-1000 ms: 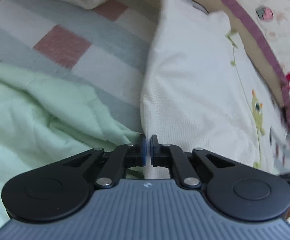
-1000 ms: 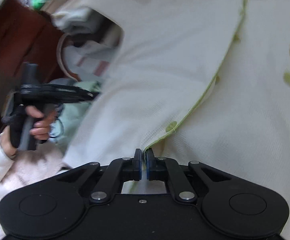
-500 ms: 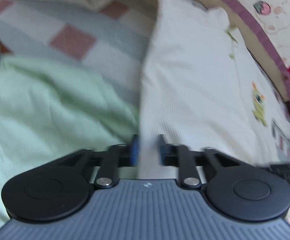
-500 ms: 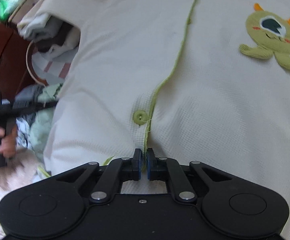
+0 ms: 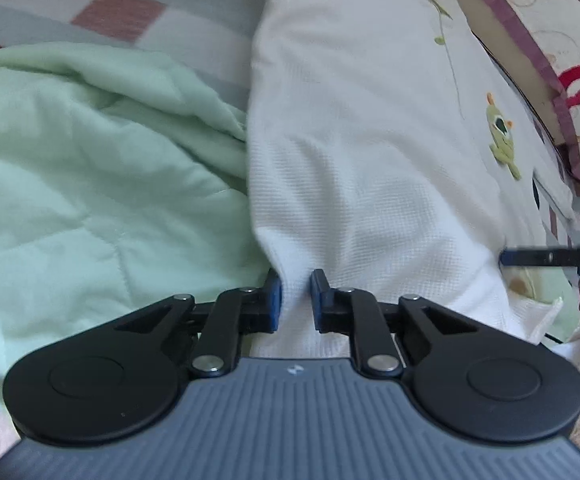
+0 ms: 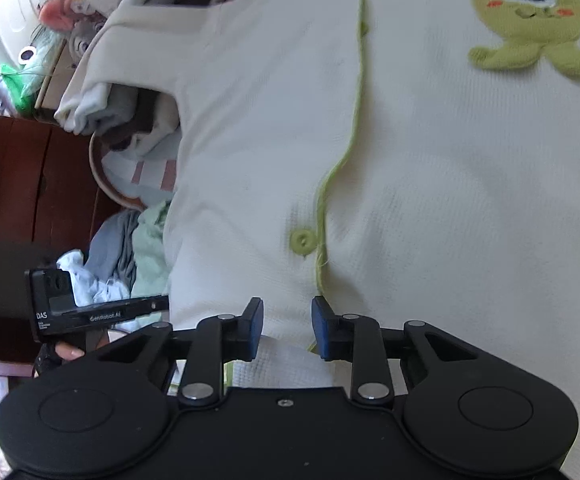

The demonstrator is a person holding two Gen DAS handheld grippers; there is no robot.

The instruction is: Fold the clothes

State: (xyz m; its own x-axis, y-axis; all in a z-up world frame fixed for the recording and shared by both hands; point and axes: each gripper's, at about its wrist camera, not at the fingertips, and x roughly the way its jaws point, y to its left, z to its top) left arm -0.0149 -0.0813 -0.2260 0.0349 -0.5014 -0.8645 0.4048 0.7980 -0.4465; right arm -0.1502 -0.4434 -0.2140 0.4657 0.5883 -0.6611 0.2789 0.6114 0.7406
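The right gripper (image 5: 505, 258) enters the left wrist view only as a thin dark bar cut by the right edge. The white garment (image 5: 369, 140) runs under both gripper bodies, hem hidden. The monster patch (image 6: 529, 16) is clipped at the top edge. The heap in the basket (image 6: 102, 184) is too jumbled to identify.

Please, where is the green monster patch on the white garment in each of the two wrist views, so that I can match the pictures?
Left wrist view: the green monster patch is small, at the right middle, on the white garment.
Right wrist view: the patch is large, in the top right corner.
Shared landmark: the green trim line down the garment's front lies left of the patch in both views.
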